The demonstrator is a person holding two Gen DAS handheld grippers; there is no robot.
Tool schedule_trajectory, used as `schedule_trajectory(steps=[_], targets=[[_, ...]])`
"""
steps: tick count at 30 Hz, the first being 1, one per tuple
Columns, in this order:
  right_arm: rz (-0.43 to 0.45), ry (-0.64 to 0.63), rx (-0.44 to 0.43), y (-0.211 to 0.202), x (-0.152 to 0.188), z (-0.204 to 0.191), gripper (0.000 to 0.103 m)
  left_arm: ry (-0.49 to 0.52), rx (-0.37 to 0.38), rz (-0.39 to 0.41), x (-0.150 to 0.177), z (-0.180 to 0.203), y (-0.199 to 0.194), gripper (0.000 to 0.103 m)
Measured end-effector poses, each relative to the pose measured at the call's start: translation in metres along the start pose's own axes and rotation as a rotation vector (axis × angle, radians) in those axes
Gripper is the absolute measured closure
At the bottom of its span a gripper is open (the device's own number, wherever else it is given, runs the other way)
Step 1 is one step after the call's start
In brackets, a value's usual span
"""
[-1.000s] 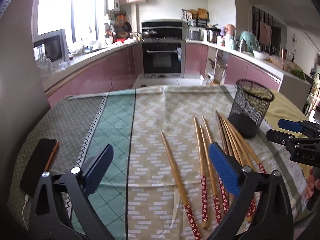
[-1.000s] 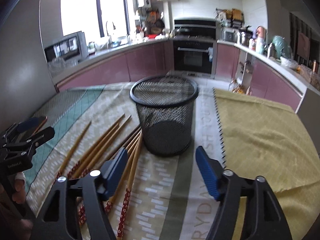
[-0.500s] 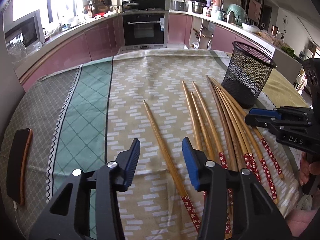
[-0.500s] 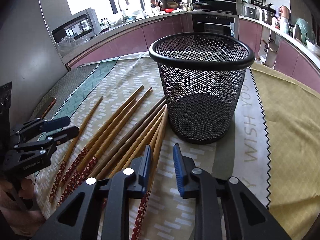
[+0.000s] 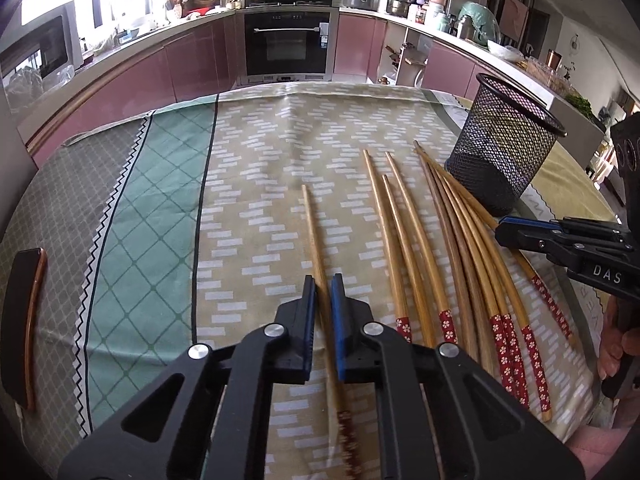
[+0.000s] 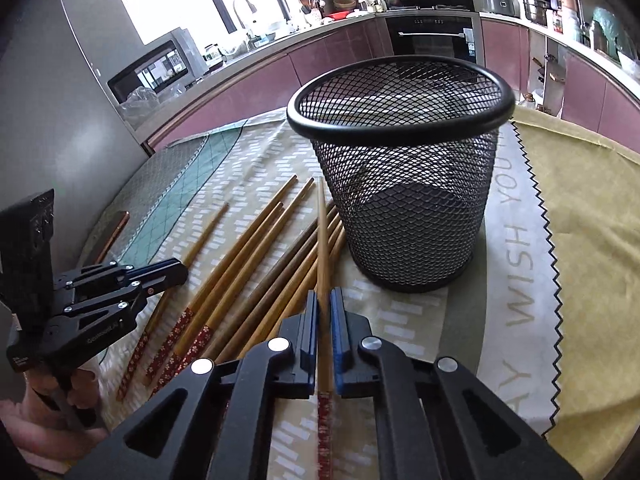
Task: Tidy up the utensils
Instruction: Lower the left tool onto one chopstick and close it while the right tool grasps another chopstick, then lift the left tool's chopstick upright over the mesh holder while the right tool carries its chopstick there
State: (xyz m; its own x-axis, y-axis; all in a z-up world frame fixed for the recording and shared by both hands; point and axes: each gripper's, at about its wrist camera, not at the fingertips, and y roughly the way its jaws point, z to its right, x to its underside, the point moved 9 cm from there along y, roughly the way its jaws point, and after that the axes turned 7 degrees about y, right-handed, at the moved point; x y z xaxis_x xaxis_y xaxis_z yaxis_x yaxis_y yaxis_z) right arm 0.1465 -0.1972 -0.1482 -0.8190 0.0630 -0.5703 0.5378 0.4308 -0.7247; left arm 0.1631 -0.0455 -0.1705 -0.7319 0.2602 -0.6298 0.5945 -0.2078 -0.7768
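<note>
Chopsticks [image 5: 460,240] lie fanned on table [image 5: 152,216] beside mesh cup [image 6: 404,184], cup empty, none sorted yet; left tongs [image 5: 323,300] clenched on lone chopstick [image 5: 314,236], right tongs [image 6: 325,312] clenched on another chopstick [image 6: 323,240], tip raised toward cup; whole bundle left

A built-in oven [image 5: 289,46] stands in the far cabinets. Left of the oven is a microwave [image 5: 38,54]. Near it, a dark phone [image 5: 23,330] lies on the patterned cloth [image 5: 160,200].
</note>
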Motion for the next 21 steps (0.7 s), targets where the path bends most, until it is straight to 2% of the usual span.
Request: schedule_trajectory(steps=[4, 9, 14, 21], targets=[[0.02, -0.01, -0.024, -0.009, -0.001, -0.003, 0.097, -0.009, 0.017, 0.015, -0.002, 0.001, -0.007, 0.096], [0.067, -0.032, -0.067, -0.032, -0.007, -0.008, 0.097, -0.006, 0.08, 0.062, -0.015, 0.005, -0.027, 0.096], [0.131, -0.043, -0.108, -0.058, -0.021, -0.012, 0.097, 0.0, 0.173, 0.128, -0.036, 0.012, -0.057, 0.096], [0.224, -0.054, -0.141, -0.091, -0.043, -0.014, 0.097, 0.003, 0.255, 0.24, -0.066, 0.019, -0.103, 0.096]])
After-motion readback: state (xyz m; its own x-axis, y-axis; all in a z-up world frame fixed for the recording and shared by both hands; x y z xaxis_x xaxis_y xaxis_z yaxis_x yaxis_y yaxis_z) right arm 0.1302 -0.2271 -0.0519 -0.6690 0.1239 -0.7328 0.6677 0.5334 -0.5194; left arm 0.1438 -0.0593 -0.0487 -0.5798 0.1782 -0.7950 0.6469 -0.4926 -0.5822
